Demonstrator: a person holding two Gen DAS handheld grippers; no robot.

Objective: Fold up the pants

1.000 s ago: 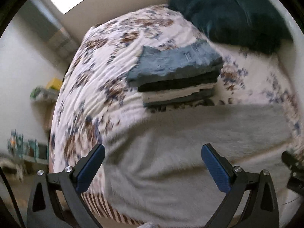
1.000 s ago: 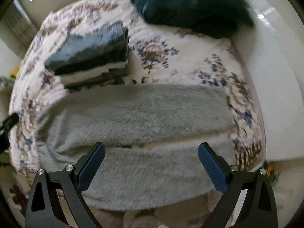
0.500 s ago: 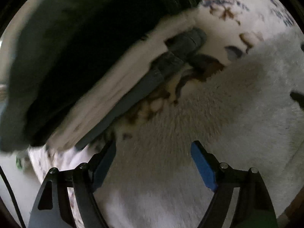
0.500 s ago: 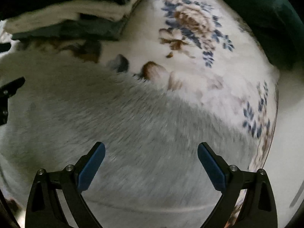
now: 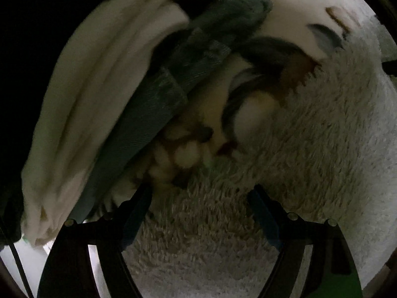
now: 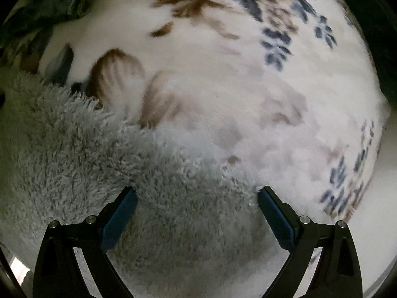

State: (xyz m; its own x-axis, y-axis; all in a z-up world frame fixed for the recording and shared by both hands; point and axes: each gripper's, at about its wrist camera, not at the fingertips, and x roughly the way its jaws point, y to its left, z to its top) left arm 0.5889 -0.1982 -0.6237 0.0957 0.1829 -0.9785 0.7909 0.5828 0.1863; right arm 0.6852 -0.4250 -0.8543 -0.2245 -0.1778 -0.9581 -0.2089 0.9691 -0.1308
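- Left wrist: left gripper (image 5: 199,195) spread at pants (image 5: 310,149) edge, beside stack (image 5: 153,94); could snag it.
- Right wrist: right gripper (image 6: 197,193) spread over pants (image 6: 99,154) on blanket (image 6: 223,62); might pinch both.

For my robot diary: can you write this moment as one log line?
step: reaching far edge | fluffy grey pants flat on floral bedspread | left gripper open | right gripper open

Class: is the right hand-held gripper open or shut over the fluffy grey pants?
Open. The right hand-held gripper has its blue pads spread wide, with the fluffy grey pants edge lying between them, ungripped.
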